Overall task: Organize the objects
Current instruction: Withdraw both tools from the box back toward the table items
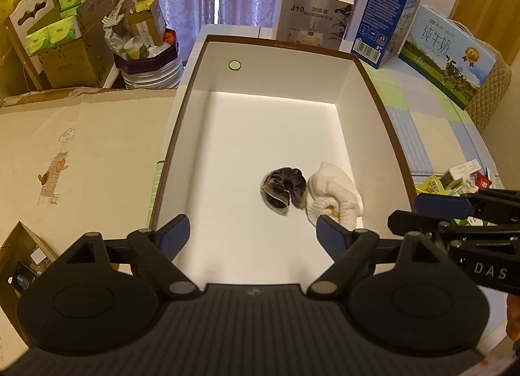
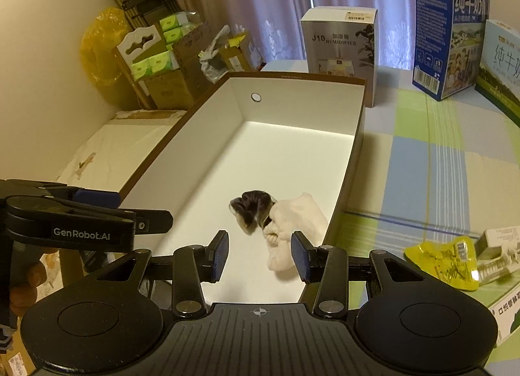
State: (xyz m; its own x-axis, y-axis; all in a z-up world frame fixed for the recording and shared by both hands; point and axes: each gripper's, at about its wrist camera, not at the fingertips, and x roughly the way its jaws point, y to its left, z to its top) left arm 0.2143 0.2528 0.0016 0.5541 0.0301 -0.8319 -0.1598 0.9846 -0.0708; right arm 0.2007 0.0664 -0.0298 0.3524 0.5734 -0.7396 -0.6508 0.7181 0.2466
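A long white box with a brown rim lies open in front of me. On its floor near the right wall, a dark rolled sock touches a white rolled sock. My left gripper hovers over the near end of the box, jaws wide, with nothing between them. My right gripper is beside it at the box's near right corner. Its jaws stand partly apart, just short of the white sock, and its pads touch nothing.
A humidifier box and two blue milk cartons stand behind the white box on the checked cloth. A yellow wrapper and small packets lie to the right. A cream sheet lies to the left.
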